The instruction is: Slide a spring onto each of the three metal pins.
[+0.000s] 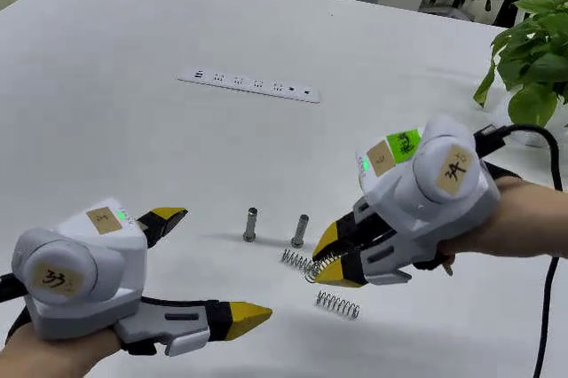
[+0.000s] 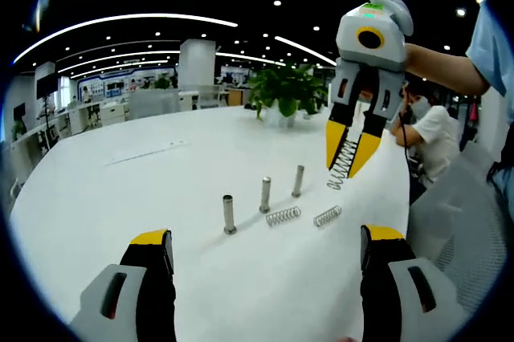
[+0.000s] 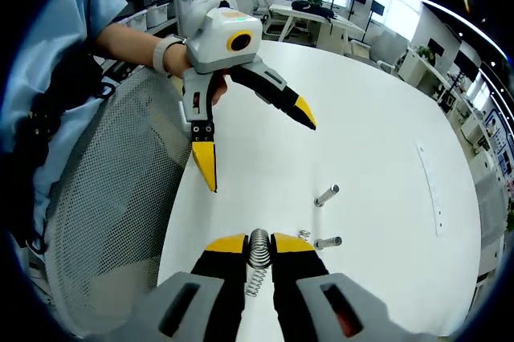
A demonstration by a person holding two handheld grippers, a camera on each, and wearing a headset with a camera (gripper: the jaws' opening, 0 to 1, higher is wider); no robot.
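Two upright metal pins [image 1: 251,224] [image 1: 300,230] stand mid-table; the left gripper view shows three pins [image 2: 229,213] [image 2: 265,195] [image 2: 298,181] in a row. My right gripper [image 1: 327,263] [image 2: 351,159] [image 3: 259,244] is shut on a spring [image 3: 257,255] [image 2: 344,161], held tilted just above the table near the rightmost pin. Two loose springs [image 1: 295,260] [image 1: 338,304] lie beside the pins. My left gripper [image 1: 209,264] [image 2: 265,236] [image 3: 257,148] is open and holds nothing, nearer the table's front edge.
A white power strip [image 1: 248,85] lies farther back on the white table [image 1: 133,129]. A potted plant [image 1: 532,59] stands at the right edge, and a black cable [image 1: 552,263] hangs beside my right arm. Office chairs stand beyond the far edge.
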